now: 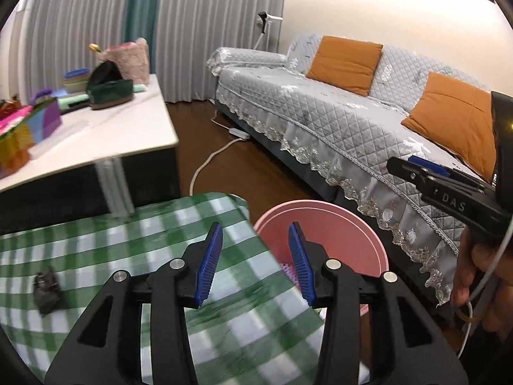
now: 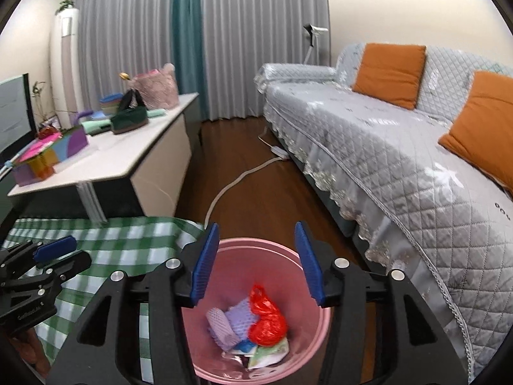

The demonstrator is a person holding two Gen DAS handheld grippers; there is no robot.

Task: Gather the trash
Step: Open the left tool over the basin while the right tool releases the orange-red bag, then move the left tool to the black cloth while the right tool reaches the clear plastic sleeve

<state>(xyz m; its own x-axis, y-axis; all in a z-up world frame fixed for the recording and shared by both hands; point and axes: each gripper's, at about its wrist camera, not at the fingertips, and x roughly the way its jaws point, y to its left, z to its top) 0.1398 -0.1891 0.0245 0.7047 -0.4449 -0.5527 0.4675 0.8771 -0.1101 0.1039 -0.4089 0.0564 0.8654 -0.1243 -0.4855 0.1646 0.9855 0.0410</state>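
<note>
Hovering over the pink bin, our right gripper has its jaws spread with nothing between them, so we judge a drop-off is done. Trash sits in the bin's bottom: a red plastic bag, purple foam netting and paper scraps. Our left gripper is likewise spread and empty, above the edge of the green checked cloth. Only the left wrist view shows a dark crumpled scrap lying on that cloth, well apart from the bin; reaching it seems the next move. Only the right wrist view shows the bin's contents.
</note>
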